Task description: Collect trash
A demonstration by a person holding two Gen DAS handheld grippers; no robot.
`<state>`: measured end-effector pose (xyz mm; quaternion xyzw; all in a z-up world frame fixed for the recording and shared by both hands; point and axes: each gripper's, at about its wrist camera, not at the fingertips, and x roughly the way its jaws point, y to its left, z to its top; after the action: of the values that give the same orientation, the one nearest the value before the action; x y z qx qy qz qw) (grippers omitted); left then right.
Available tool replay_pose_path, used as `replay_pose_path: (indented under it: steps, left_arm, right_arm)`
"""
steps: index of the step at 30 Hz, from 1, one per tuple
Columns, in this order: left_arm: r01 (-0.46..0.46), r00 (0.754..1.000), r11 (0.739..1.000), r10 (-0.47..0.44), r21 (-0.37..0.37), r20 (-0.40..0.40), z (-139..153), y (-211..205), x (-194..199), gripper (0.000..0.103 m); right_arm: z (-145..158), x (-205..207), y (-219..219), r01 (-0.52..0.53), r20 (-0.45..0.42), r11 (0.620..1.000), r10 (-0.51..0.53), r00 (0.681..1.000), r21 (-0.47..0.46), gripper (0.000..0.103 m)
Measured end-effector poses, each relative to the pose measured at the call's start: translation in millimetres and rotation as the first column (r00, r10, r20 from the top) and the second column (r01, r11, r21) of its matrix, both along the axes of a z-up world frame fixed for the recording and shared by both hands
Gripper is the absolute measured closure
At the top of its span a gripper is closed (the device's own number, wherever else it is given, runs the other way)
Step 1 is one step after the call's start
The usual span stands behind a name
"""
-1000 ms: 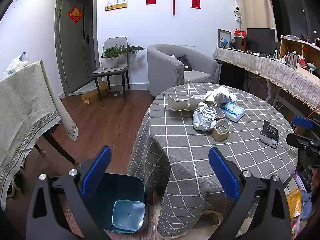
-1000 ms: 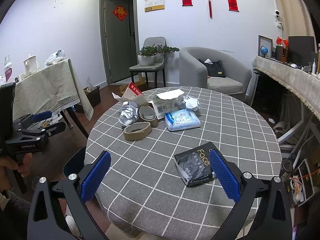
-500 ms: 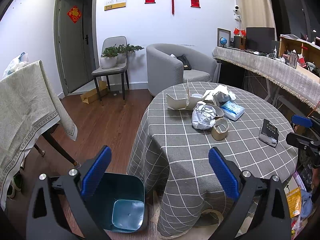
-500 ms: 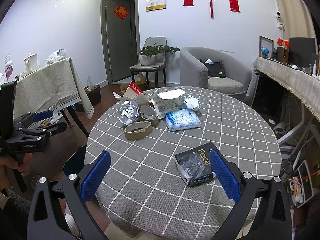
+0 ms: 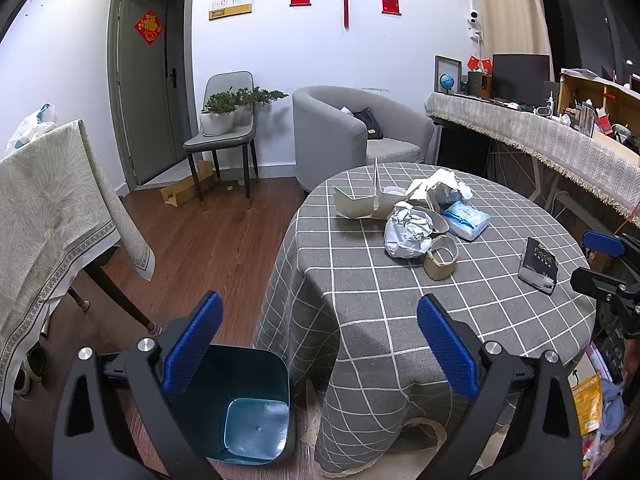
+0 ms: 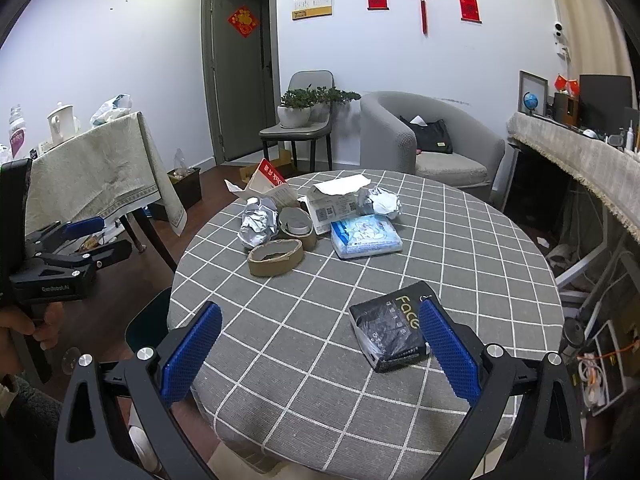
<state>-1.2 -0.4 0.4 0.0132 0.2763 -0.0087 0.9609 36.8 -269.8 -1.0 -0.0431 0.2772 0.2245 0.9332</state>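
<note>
Trash lies on the round grey checked table: a crumpled foil ball, two cardboard tape rings, a white box, a blue tissue pack, another foil wad and a black "Face" packet. A teal bin stands on the floor left of the table. My left gripper is open, held above the bin and the table's near edge. My right gripper is open over the table's front, its right pad beside the black packet. The foil ball and the ring show in the left wrist view too.
A cloth-draped side table stands at the left. A chair with potted plants and a grey armchair are behind. A long cloth-covered counter runs along the right. A hand holds the left gripper's handle.
Both views have shifted only slightly. Both grippers stay open and nothing on the table has moved.
</note>
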Motion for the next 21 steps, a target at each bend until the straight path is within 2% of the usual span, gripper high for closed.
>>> replay_pose_path:
  steps: [21]
  left_arm:
    - [0.028, 0.999, 1.0, -0.028, 0.006, -0.015, -0.8, -8.8, 0.7, 0.004]
  right_arm:
    - [-0.8, 0.4, -2.1, 0.002, -0.003, 1.0, -0.002, 1.0, -0.006, 0.003]
